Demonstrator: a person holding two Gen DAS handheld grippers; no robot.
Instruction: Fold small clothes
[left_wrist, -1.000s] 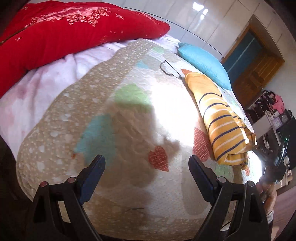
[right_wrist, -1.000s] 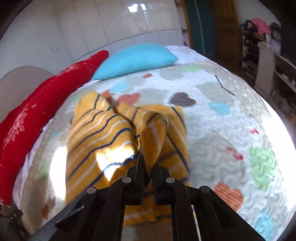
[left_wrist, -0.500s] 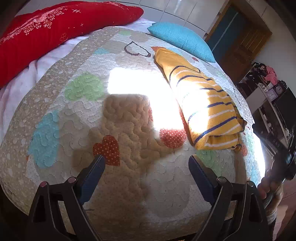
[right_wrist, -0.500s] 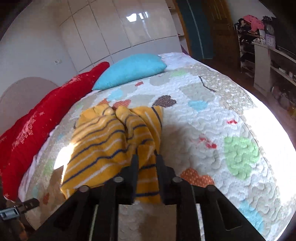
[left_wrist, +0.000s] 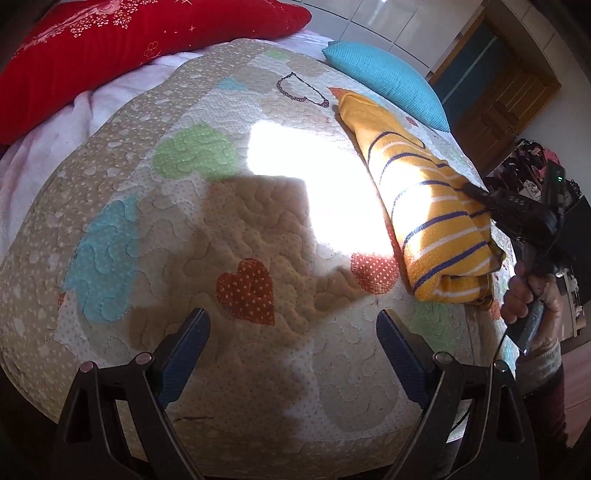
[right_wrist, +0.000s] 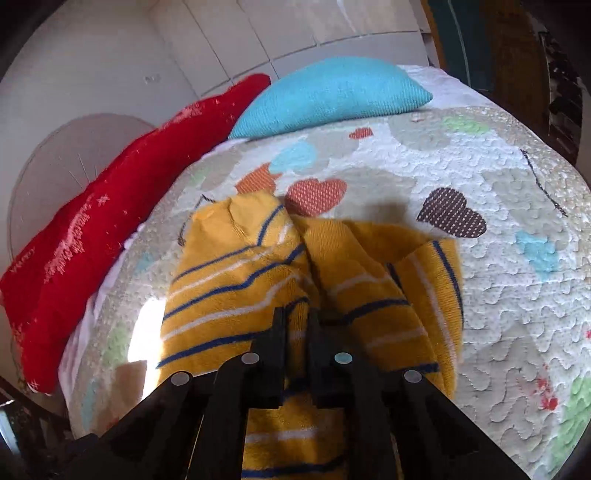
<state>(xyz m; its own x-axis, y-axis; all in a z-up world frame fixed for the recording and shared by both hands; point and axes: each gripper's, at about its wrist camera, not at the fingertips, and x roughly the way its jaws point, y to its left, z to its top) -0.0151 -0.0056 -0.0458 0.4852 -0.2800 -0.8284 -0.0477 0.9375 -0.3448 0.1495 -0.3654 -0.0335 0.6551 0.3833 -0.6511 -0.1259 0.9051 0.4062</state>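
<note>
The yellow knitted garment with navy and white stripes (right_wrist: 258, 280) lies folded on the heart-patterned quilt (left_wrist: 184, 206). The right gripper (right_wrist: 296, 314) tilts down over it, jaws just closed, fabric showing between them. The left gripper (left_wrist: 291, 325) hovers wide apart above bare quilt.

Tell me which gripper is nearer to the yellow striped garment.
Right. The right gripper sits over the yellow striped garment, fingers nearly closed; the left gripper hangs open over bare quilt, well aside.
</note>
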